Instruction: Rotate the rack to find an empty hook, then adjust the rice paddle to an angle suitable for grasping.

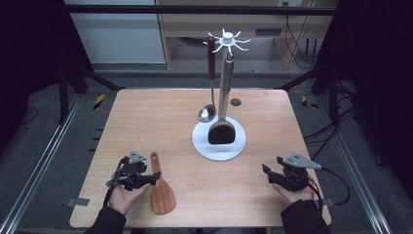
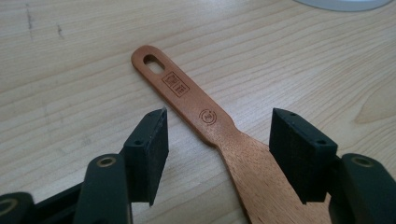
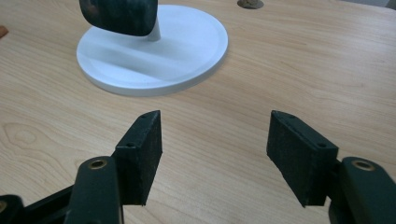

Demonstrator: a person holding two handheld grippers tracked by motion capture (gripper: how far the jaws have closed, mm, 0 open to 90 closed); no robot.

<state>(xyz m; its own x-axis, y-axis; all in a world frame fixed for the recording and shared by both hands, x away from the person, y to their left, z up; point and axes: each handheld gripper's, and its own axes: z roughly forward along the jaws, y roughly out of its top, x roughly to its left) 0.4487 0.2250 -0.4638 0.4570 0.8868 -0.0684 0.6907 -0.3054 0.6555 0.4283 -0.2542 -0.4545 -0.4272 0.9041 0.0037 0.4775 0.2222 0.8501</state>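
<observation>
While lying flat near the front edge of the tabletop, left of its middle, wooden spatula (image 1: pixel 160 185) pointed its handle away toward the far edge and its broad blade toward the person, long axis running roughly front to back with a slight lean. Sat just beside the left gripper (image 1: pixel 155 178), on that gripper's right, so close that the jaw tips reached across to the handle. Seen in the left gripper view with the spatula (image 2: pixel 212 126) passing between the two pads at the neck where handle widens into blade; left gripper (image 2: pixel 219 154) spread wide, pads standing clear on either side, nothing pinched. Judged ready for a close across the neck, with the jaws already straddling the narrow width rather than the length. Right gripper (image 1: pixel 269 171) held near the front right corner, well apart from the spatula, likewise spread wide and holding nothing, bare wood between its pads (image 3: pixel 144 154). Farther back, toward the middle, stood a white rack (image 1: pixel 219 144) with a ladle (image 1: pixel 209 97) and a black turner (image 1: pixel 223 124) hanging from it. Left hand (image 1: pixel 124 195) plainly the nearer one.
</observation>
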